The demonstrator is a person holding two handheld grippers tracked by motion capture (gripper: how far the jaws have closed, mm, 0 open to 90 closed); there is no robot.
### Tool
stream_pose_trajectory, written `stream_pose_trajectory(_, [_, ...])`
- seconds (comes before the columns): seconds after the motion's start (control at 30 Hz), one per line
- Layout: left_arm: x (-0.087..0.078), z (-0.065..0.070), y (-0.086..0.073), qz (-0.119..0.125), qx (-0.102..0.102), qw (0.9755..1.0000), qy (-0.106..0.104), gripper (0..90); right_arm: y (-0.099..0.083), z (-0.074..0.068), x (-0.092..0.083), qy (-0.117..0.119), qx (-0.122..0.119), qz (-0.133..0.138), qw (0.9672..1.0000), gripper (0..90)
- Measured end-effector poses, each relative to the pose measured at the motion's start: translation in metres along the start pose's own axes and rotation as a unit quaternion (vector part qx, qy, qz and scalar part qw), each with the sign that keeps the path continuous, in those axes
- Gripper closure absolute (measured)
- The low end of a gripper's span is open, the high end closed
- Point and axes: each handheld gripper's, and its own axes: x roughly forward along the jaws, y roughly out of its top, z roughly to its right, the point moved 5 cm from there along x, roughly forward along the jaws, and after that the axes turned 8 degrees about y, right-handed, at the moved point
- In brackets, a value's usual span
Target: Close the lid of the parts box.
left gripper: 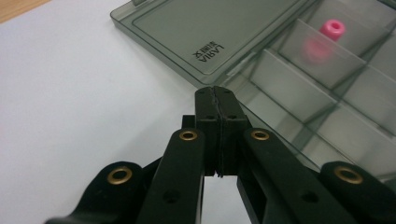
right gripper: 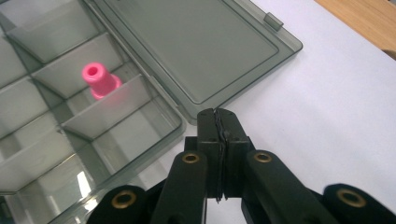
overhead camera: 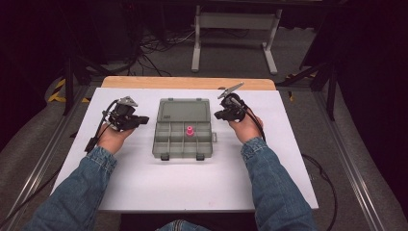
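Observation:
A clear grey compartment box [overhead camera: 166, 144] lies open in the middle of the white table, its lid [overhead camera: 185, 111] folded flat toward the far side. One pink spool-shaped piece [overhead camera: 189, 130] stands upright in a middle compartment; it also appears as the pink piece [left gripper: 332, 29] and the pink piece [right gripper: 99, 80]. My left gripper [overhead camera: 141, 120] hovers just left of the box, jaws pressed together with nothing between them [left gripper: 215, 93]. My right gripper [overhead camera: 219, 114] sits at the box's right far corner, also shut and empty [right gripper: 217, 114].
The white table top [overhead camera: 192, 183] has a wooden strip [overhead camera: 187, 83] along its far edge. Metal frame legs [overhead camera: 196, 43] and cables lie on the floor beyond. Denim sleeves [overhead camera: 269, 178] come in from the bottom.

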Motion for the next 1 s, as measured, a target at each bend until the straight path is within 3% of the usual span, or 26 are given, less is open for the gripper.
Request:
stream_pose_trajectory(0.17, [0.012,-0.006,0.000,-0.010,-0.005,0.9998,0.016,89.3,-0.002,0.006,0.007,0.001,0.005,-0.001,1.0000,89.1])
stream_pose_trajectory(0.3, [0.021,-0.010,-0.002,-0.014,-0.025,0.9995,0.013,89.4,-0.004,0.009,0.013,-0.003,0.009,-0.005,0.9999,88.3])
stream_pose_trajectory(0.53, [0.035,-0.011,-0.004,-0.025,-0.034,0.9991,0.006,89.4,-0.006,0.015,0.023,-0.005,0.012,-0.014,0.9998,88.3])
stream_pose_trajectory(1.0, [0.055,-0.008,0.008,-0.044,-0.025,0.9987,0.006,89.5,-0.012,0.023,0.043,-0.001,0.022,-0.027,0.9994,88.3])
